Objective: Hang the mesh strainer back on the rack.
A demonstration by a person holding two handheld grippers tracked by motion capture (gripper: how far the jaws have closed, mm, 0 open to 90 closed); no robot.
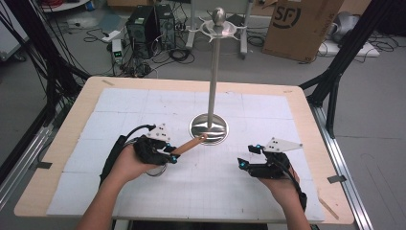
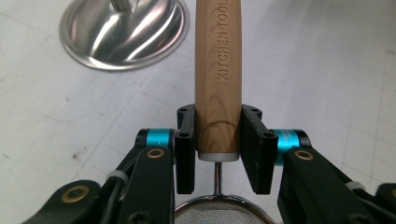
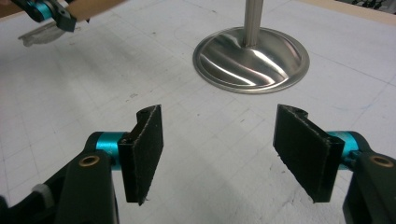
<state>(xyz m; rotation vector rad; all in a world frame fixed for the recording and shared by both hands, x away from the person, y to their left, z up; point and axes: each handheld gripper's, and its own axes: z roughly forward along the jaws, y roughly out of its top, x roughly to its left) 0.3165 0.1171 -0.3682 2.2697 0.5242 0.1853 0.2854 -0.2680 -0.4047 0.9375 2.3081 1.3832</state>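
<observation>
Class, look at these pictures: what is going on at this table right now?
A person works with a gripper in each hand. The left gripper is shut on the wooden handle of a small mesh strainer, the handle's free end pointing towards the steel stand with hooks at the top. The right gripper is open and empty, hovering over the white mat near the stand's base.

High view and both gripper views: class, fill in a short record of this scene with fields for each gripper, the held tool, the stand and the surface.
left gripper: shut on the strainer's wooden handle
strainer: handle stamped KITCHEN TOOL, mesh bowl toward the hand
right gripper: open, holding nothing
stand: steel pole upright on a round base, hooks on top
table: white gridded mat on wood
</observation>
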